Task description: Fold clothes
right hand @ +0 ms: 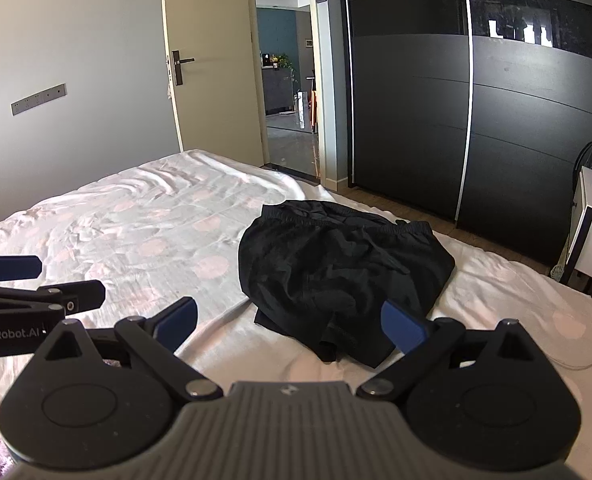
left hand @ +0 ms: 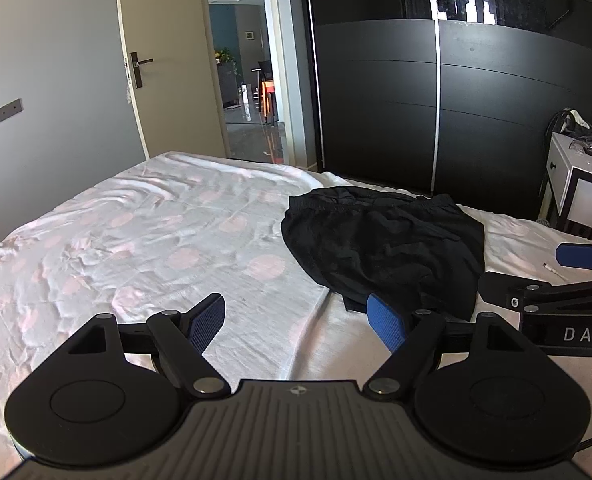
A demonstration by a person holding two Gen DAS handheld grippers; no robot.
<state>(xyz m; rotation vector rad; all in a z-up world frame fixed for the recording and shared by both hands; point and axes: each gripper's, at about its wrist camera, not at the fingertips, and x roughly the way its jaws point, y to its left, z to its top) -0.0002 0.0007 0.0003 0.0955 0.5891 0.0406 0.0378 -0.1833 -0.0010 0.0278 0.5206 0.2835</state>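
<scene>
On the bed (left hand: 143,240), under a white sheet with pale pink dots, one black pair of shorts (left hand: 380,248) lies rumpled, its waistband toward the wardrobe and its leg openings nearest the cameras. At the far left, one grey switch plate (right hand: 37,100) sits on the wall, then one cream door (right hand: 211,56) stands open onto a hallway. Next comes one black wardrobe (left hand: 456,80) with two sliding panels, and at the right edge one white bedside table (left hand: 576,176) holding clutter too small to identify. Two grippers hover above the sheet, side by side. The left gripper (left hand: 296,322) has its two blue-padded fingers spread wide, holding nothing, its right pad just short of the shorts' near hem. The right gripper (right hand: 291,320) is likewise spread and empty, its fingers flanking that same hem in its own view.
</scene>
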